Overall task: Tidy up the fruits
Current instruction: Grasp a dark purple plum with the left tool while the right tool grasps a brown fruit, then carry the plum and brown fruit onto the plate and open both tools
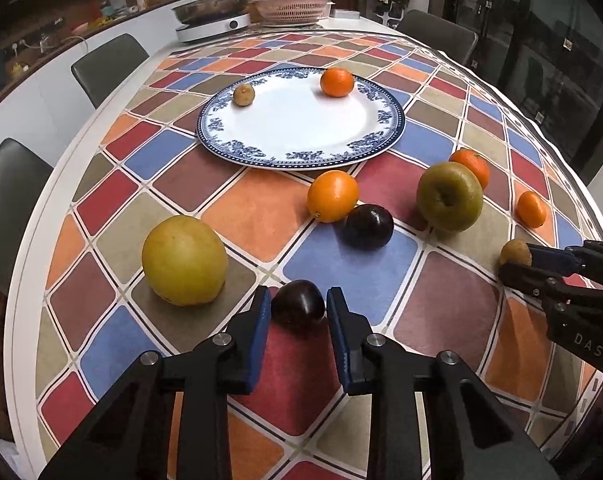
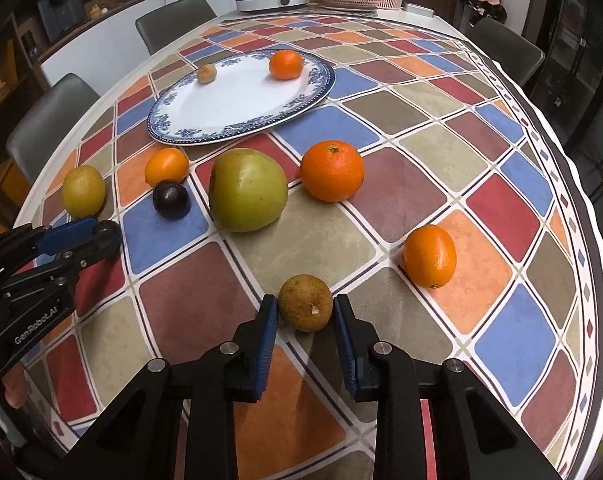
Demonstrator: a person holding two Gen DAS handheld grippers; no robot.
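A blue-rimmed white plate [image 1: 385, 136] [image 2: 169, 128] holds a small brown fruit [image 1: 243, 94] and a mandarin [image 1: 337, 82]. My left gripper [image 1: 298, 304] has its pads on both sides of a dark plum [image 1: 298, 307] on the table. My right gripper [image 2: 305, 312] has its pads against a small brown fruit [image 2: 306, 307]. Loose on the cloth lie a yellow pear [image 1: 184, 266], an orange [image 1: 332, 196], a second plum [image 1: 368, 226], a green apple [image 1: 449, 196] and two mandarins [image 1: 471, 166] [image 1: 531, 209].
The table has a chequered cloth [image 1: 445, 312]. A hotplate with a pan [image 1: 213, 12] and a pink basket [image 1: 293, 10] stand at the far end. Grey chairs [image 1: 105, 64] line the left side. The table edge [image 2: 597, 280] runs close on the right.
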